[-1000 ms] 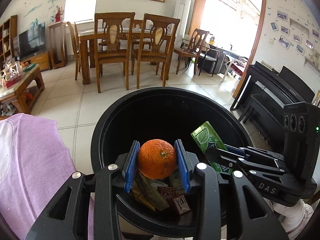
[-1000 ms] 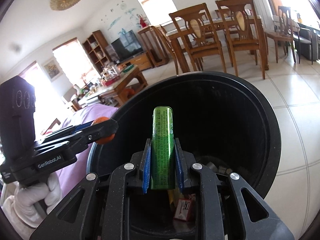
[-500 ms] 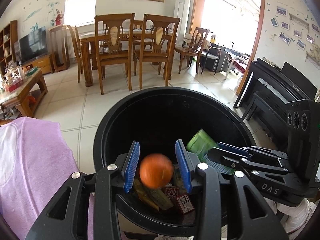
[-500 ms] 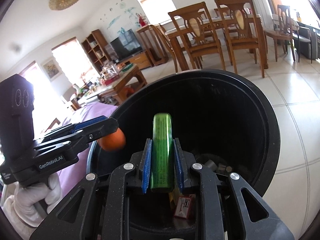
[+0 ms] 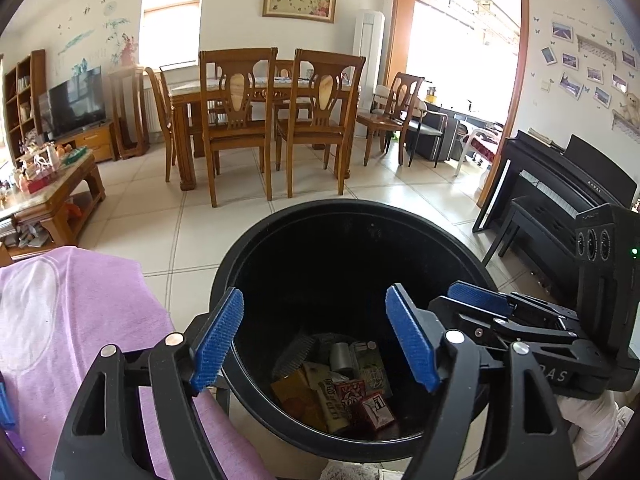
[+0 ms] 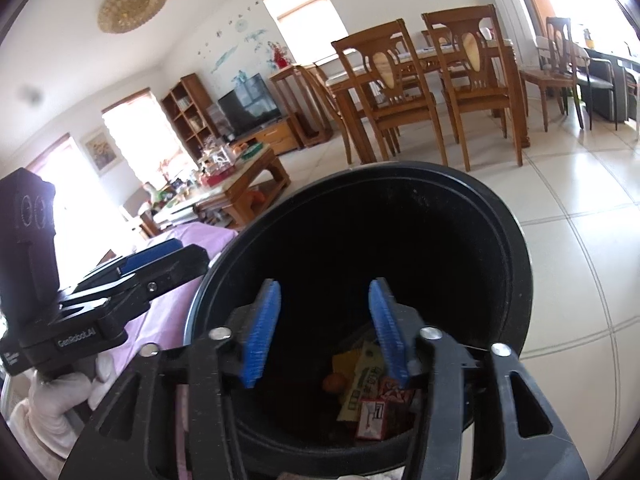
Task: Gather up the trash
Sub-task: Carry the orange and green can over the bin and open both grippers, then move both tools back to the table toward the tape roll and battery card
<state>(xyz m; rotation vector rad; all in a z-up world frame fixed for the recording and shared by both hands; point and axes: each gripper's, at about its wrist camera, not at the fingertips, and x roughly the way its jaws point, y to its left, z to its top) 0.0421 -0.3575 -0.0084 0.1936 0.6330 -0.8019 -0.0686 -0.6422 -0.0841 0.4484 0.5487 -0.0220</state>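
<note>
A black round trash bin stands on the floor below both grippers; it also shows in the right wrist view. Several wrappers and small cartons lie on its bottom. An orange lies among them in the right wrist view. My left gripper is open and empty over the bin's near rim. My right gripper is open and empty over the bin too. Each gripper shows beside the other: the right one and the left one.
A purple cloth surface lies at the left beside the bin. A dining table with wooden chairs stands beyond on the tiled floor. A black piano is at the right, a coffee table at the left.
Both grippers opened. The orange fell from the left gripper and the green packet from the right gripper into the bin.
</note>
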